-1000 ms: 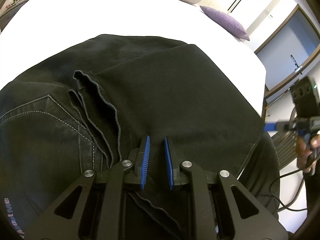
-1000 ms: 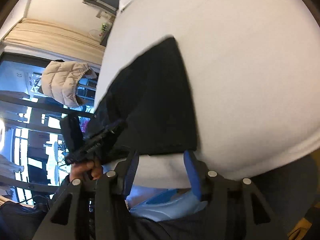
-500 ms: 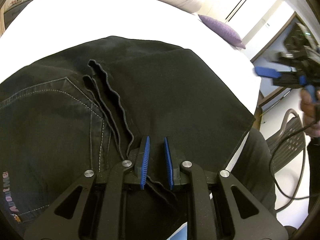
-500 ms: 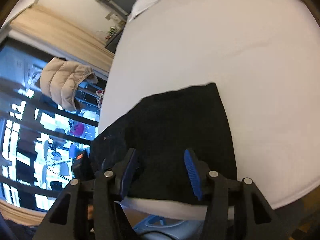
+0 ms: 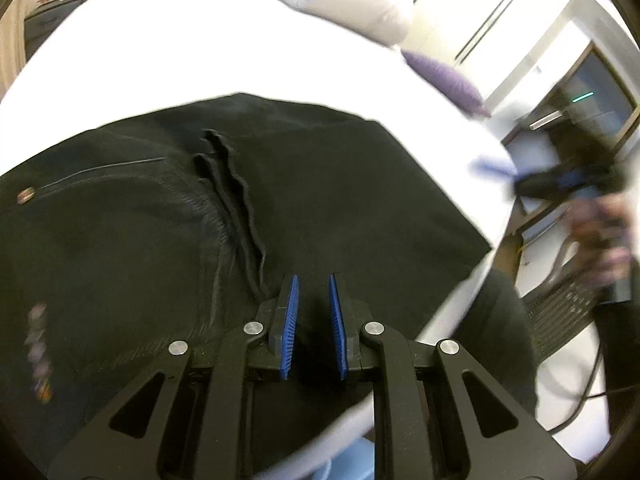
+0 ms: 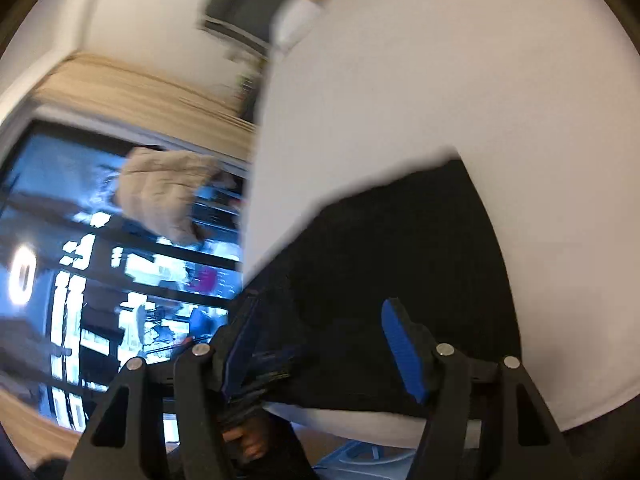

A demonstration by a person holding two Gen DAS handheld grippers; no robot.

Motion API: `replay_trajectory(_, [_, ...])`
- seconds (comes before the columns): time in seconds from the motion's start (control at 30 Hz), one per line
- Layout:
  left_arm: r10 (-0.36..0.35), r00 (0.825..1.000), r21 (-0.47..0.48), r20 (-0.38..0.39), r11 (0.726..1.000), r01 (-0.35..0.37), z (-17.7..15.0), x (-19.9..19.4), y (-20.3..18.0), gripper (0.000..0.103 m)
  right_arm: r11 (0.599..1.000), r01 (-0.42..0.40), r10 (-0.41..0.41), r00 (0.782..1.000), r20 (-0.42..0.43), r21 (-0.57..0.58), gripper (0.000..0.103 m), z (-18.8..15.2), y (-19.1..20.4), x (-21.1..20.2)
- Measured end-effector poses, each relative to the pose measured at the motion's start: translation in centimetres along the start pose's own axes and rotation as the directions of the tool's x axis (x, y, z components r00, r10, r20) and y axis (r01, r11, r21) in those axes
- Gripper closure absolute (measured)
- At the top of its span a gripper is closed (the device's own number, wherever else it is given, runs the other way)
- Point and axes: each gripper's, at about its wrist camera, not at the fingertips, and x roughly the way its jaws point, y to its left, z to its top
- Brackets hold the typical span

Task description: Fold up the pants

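Note:
Black pants [image 5: 328, 208] lie folded on a white bed [image 5: 200, 56], with the leg hems stacked in wavy edges near the middle and a back pocket at left. My left gripper [image 5: 314, 312] hovers above the pants' near edge, jaws slightly apart with nothing between them. My right gripper [image 6: 320, 332] is wide open and empty, above the near edge of the pants [image 6: 400, 264]. It also shows blurred at the right of the left wrist view [image 5: 568, 180].
A grey pillow [image 5: 344, 4] and a purple cushion [image 5: 444, 76] lie at the bed's far side. A dark window [image 6: 100, 260] with a beige jacket [image 6: 160, 196] hanging stands left of the bed. A cable [image 5: 580, 396] runs on the floor at right.
My left gripper has drawn back toward the near edge of the pants. My right gripper has swung, staying open; both views are motion-blurred now.

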Motion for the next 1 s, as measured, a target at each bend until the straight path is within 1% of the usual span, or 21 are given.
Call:
replay_trajectory(0.03, [-0.004, 1.0, -0.023, 0.021, 1.0, 0.005, -0.7, -1.6, 0.6, 0.088, 0.998, 0.033, -0.031, 0.998, -0.047, 0.061, 0.037, -0.3, -1.9, 2.4])
replay_trajectory(0.07, [-0.001, 0.999, -0.043, 0.038, 0.999, 0.003, -1.2, -2.9, 1.1, 0.088, 0.994, 0.058, -0.05, 0.995, -0.085, 0.091, 0.038, -0.7, -3.0, 3.7])
replay_trajectory(0.1, [0.007, 0.999, -0.07, 0.054, 0.998, -0.003, -1.8, -4.3, 1.7, 0.088, 0.989, 0.102, -0.089, 0.989, -0.116, 0.108, 0.048, -1.3, -4.0, 5.0])
replay_trajectory(0.13, [0.023, 0.997, -0.111, 0.069, 0.994, -0.015, -2.5, -6.0, 2.6, 0.088, 0.988, 0.126, -0.118, 0.989, -0.094, 0.087, 0.047, -1.7, -4.1, 5.3])
replay_trajectory(0.2, [0.045, 0.993, -0.184, 0.109, 0.983, -0.024, -3.8, -8.9, 4.1, 0.088, 0.994, 0.092, -0.088, 0.994, -0.07, 0.06, 0.041, -2.0, -3.3, 4.8])
replay_trajectory(0.27, [0.07, 0.981, -0.28, 0.181, 0.96, -0.017, -5.6, -12.3, 6.3, 0.088, 0.995, 0.077, -0.072, 0.995, -0.075, 0.065, 0.04, -2.0, -2.8, 4.5])
replay_trajectory(0.3, [0.082, 0.976, -0.319, 0.204, 0.948, -0.013, -6.4, -13.4, 7.2, 0.085, 0.996, 0.065, -0.061, 0.996, -0.066, 0.06, 0.039, -1.9, -2.4, 4.1])
replay_trajectory(0.37, [0.109, 0.957, -0.43, 0.268, 0.902, 0.017, -8.3, -16.0, 10.0, 0.056, 0.999, -0.004, 0.005, 1.0, -0.027, 0.048, 0.039, -1.8, -1.3, 3.2])
replay_trajectory(0.4, [0.12, 0.946, -0.478, 0.3, 0.877, 0.041, -9.3, -16.9, 11.0, 0.017, 0.997, -0.056, 0.056, 0.998, -0.007, 0.052, 0.039, -1.7, -0.8, 3.0])
replay_trajectory(0.43, [0.148, 0.928, -0.534, 0.342, 0.843, 0.063, -10.5, -18.0, 12.1, 0.005, 0.994, -0.094, 0.094, 0.996, 0.004, 0.055, 0.039, -1.6, -0.5, 2.9])
replay_trajectory(0.47, [0.177, 0.903, -0.582, 0.391, 0.808, 0.093, -11.7, -19.1, 13.1, 0.005, 0.989, -0.133, 0.132, 0.991, 0.017, 0.059, 0.039, -1.5, 0.0, 3.1])
replay_trajectory(0.5, [0.184, 0.885, -0.621, 0.429, 0.771, 0.141, -12.9, -20.0, 14.3, 0.005, 0.986, -0.154, 0.152, 0.988, 0.025, 0.057, 0.039, -1.5, 0.6, 3.3])
replay_trajectory(0.57, [0.172, 0.871, -0.669, 0.46, 0.712, 0.213, -14.1, -20.5, 16.2, 0.005, 0.982, -0.18, 0.179, 0.983, 0.023, 0.051, 0.039, -1.4, 1.6, 4.2])
replay_trajectory(0.63, [0.133, 0.854, -0.695, 0.502, 0.65, 0.307, -15.2, -20.0, 17.8, 0.005, 0.98, -0.195, 0.194, 0.981, 0.016, 0.047, 0.039, -1.5, 2.3, 5.0])
replay_trajectory(0.7, [0.097, 0.845, -0.701, 0.526, 0.611, 0.366, -15.6, -19.0, 18.6, 0.005, 0.976, -0.211, 0.211, 0.977, 0.007, 0.042, 0.039, -1.6, 3.1, 5.7])
replay_trajectory(0.77, [0.071, 0.846, -0.702, 0.528, 0.597, 0.388, -15.3, -17.7, 18.7, 0.005, 0.972, -0.231, 0.231, 0.973, 0.01, 0.044, 0.039, -1.8, 3.8, 6.1])
replay_trajectory(0.8, [0.06, 0.845, -0.71, 0.531, 0.575, 0.405, -15.4, -17.2, 19.2, 0.005, 0.969, -0.242, 0.241, 0.97, 0.013, 0.047, 0.039, -1.8, 4.0, 6.3])
replay_trajectory(0.83, [0.044, 0.837, -0.72, 0.545, 0.537, 0.44, -15.7, -16.6, 19.9, 0.005, 0.968, -0.247, 0.246, 0.969, 0.016, 0.049, 0.039, -1.9, 4.1, 6.3])
replay_trajectory(0.87, [0.041, 0.833, -0.729, 0.552, 0.51, 0.458, -16.0, -16.2, 20.4, 0.005, 0.966, -0.252, 0.251, 0.968, 0.02, 0.051, 0.039, -1.9, 4.3, 6.5])
replay_trajectory(0.97, [0.038, 0.83, -0.76, 0.556, 0.428, 0.489, -17.1, -13.8, 21.2, 0.005, 0.96, -0.272, 0.271, 0.962, 0.024, 0.063, 0.039, -1.9, 4.3, 6.6])
replay_trajectory(1.0, [0.035, 0.822, -0.762, 0.568, 0.4, 0.509, -17.5, -13.3, 21.7, 0.005, 0.958, -0.278, 0.278, 0.96, 0.02, 0.067, 0.039, -1.8, 4.4, 6.8])
